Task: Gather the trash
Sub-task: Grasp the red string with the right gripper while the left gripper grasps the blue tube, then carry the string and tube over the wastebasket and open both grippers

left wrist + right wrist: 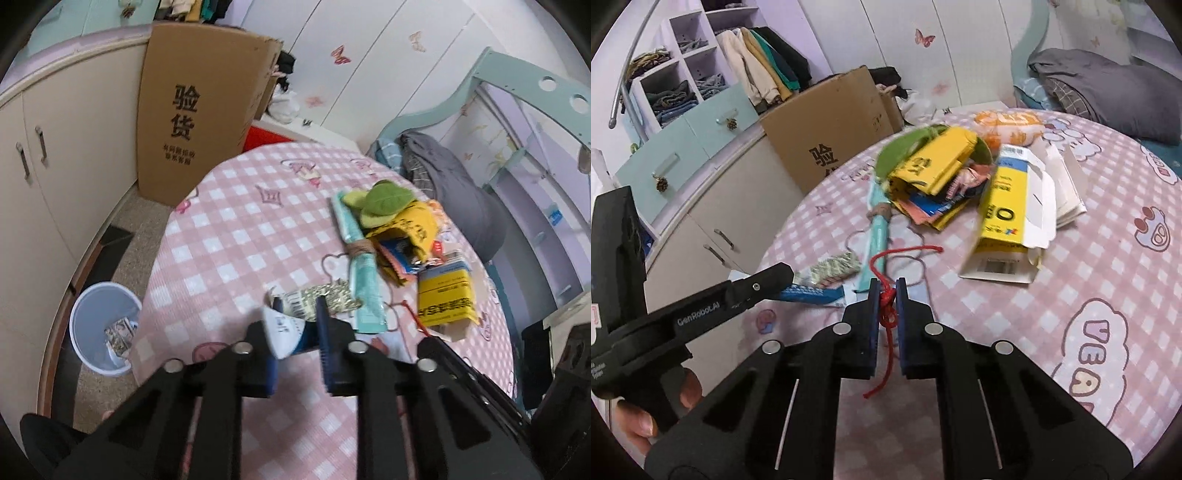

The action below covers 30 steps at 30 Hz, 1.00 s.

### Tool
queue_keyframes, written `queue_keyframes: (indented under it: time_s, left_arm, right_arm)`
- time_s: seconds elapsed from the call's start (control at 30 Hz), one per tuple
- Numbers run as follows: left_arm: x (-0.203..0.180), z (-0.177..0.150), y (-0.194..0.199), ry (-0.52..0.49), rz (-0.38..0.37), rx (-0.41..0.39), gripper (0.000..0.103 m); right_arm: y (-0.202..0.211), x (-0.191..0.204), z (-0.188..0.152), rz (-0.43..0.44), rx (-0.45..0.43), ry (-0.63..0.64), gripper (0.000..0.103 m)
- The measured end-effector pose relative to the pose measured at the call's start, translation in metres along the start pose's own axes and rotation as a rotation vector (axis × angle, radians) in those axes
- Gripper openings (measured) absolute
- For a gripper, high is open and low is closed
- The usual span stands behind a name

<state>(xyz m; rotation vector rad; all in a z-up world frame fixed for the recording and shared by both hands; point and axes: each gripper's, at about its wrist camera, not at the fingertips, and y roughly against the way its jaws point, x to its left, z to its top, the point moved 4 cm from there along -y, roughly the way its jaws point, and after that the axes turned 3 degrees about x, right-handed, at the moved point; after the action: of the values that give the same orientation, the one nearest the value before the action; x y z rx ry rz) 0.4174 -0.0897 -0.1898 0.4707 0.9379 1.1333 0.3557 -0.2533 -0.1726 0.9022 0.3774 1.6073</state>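
right tool (885,295) pinches the red string (886,314) tight | left tool (299,317) squeezes a blue and white wrapper (286,328) | both just above the pink checked bed cover (1052,295) | more trash farther back: yellow box (1004,206), green leaf toy (384,199) | white bin (103,328) on floor, left of bed

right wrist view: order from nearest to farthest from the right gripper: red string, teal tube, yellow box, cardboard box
1. red string: pinched between the right gripper pads.
2. teal tube: just ahead, slightly left.
3. yellow box: ahead, to the right on the table.
4. cardboard box: farthest, off the table at back left.
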Motion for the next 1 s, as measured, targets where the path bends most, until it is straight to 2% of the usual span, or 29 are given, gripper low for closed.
queue_keyframes:
  time_s: [0.1,0.33,0.53,0.73,0.87,1.0]
  left_arm:
    - [-0.004,0.0,0.014,-0.011,-0.028,-0.031,0.007]
    - [0.005,0.003,0.046,0.01,-0.069,-0.085,0.005]
    - [0.03,0.009,0.083,0.051,-0.072,-0.15,0.005]
    - [0.073,0.015,0.112,0.118,-0.03,-0.2,0.005]
    - [0.113,0.017,0.121,0.167,0.01,-0.21,0.005]
    - [0.16,0.016,0.122,0.229,0.081,-0.21,0.005]
  right_arm:
    - [0.005,0.013,0.001,0.013,-0.015,0.01,0.009]
    - [0.02,0.045,0.006,0.049,-0.044,0.057,0.009]
    - [0.027,0.084,0.01,0.089,-0.056,0.113,0.009]
    - [0.017,0.133,0.011,0.158,-0.033,0.183,0.009]
    - [-0.003,0.175,0.006,0.218,0.011,0.24,0.009]
    - [-0.037,0.212,-0.002,0.26,0.077,0.288,0.009]
